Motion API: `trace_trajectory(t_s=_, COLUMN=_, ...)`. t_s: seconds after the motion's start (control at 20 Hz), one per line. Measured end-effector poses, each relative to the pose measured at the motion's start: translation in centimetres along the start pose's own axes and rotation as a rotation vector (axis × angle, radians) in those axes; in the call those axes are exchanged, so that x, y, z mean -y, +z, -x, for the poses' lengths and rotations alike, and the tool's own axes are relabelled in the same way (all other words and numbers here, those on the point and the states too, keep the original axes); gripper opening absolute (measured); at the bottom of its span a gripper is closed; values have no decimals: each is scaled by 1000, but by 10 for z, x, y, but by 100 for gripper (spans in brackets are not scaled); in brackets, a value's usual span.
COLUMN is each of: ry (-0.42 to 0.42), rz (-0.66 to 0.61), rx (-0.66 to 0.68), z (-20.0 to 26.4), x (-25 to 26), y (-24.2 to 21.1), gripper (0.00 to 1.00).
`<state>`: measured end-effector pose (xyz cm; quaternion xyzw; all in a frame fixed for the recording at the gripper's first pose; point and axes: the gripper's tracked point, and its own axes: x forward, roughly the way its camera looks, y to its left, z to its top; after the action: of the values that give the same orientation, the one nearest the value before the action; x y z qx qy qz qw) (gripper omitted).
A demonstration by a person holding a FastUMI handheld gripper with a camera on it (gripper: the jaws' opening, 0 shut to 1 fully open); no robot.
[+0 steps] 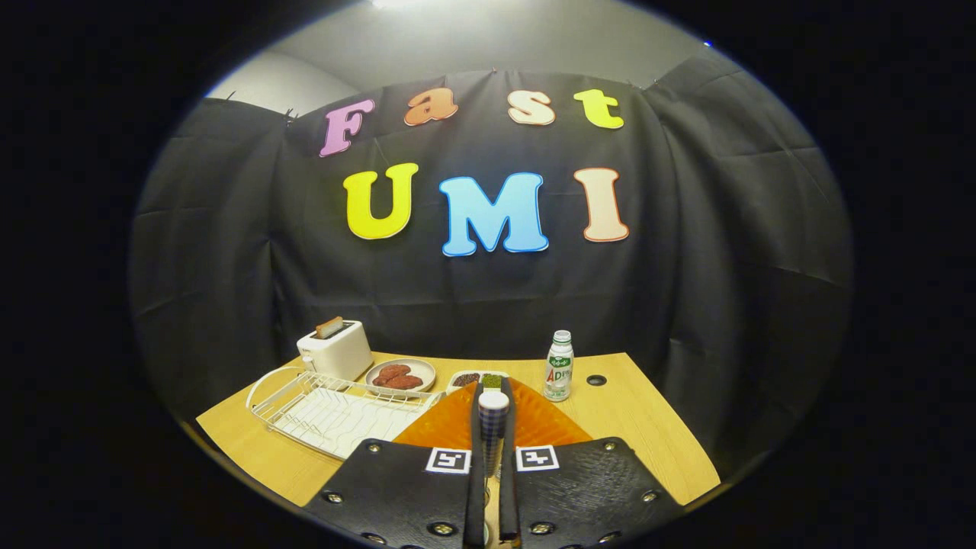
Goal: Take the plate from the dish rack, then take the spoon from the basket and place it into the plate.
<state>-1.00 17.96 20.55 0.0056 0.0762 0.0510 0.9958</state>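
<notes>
My gripper [492,390] is shut on the spoon [493,424], whose checkered handle with a pale end cap stands up between the two fingers; the bowl of the spoon is hidden below. Directly under and just ahead of the fingers lies the orange ribbed plate [543,421], flat on the wooden table. The white wire dish rack [328,412] stands to the left of the plate, touching or nearly touching its edge, with no dish in it.
Beyond the rack are a white toaster [335,351] with a slice in it and a plate of reddish food [400,375]. A small white tray [474,379] and a drink bottle [559,366] stand just beyond the orange plate. The table [648,435] has a cable hole [596,380].
</notes>
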Motion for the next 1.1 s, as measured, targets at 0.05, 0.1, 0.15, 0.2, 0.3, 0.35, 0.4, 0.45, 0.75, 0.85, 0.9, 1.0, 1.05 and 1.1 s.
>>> trace_trajectory(t_s=0.05, ry=3, rz=-2, rx=-6, z=0, x=-4, y=-4, gripper=7)
trace_trajectory(t_s=0.1, ry=7, rz=-6, rx=-10, z=1, x=-10, y=-8, gripper=8)
trace_trajectory(t_s=0.15, ry=10, rz=-9, rx=-15, z=0, x=-15, y=-12, gripper=8)
trace_trajectory(t_s=0.2, ry=13, rz=-13, rx=-25, z=1, x=-20, y=-20, gripper=8)
trace_trajectory(t_s=0.3, ry=20, rz=-23, rx=-49, z=-1, x=-33, y=-33, gripper=8)
trace_trajectory(t_s=0.35, ry=27, rz=-29, rx=-60, z=-2, x=-41, y=-39, gripper=8)
trace_trajectory(t_s=0.4, ry=34, rz=-30, rx=-70, z=-5, x=-49, y=-45, gripper=8)
trace_trajectory(t_s=0.45, ry=41, rz=-21, rx=-80, z=-7, x=-57, y=-51, gripper=8)
trace_trajectory(t_s=0.75, ry=74, rz=-25, rx=-123, z=-21, x=-90, y=-75, gripper=8)
trace_trajectory(t_s=0.85, ry=79, rz=-20, rx=-130, z=-25, x=-96, y=-81, gripper=8)
trace_trajectory(t_s=0.9, ry=84, rz=-17, rx=-133, z=-28, x=-99, y=-86, gripper=8)
trace_trajectory(t_s=1.0, ry=90, rz=-12, rx=-158, z=-34, x=-105, y=-101, gripper=8)
trace_trajectory(t_s=1.05, ry=90, rz=-12, rx=-172, z=-36, x=-108, y=-107, gripper=8)
trace_trajectory(t_s=1.1, ry=92, rz=-15, rx=-178, z=-38, x=-112, y=-111, gripper=8)
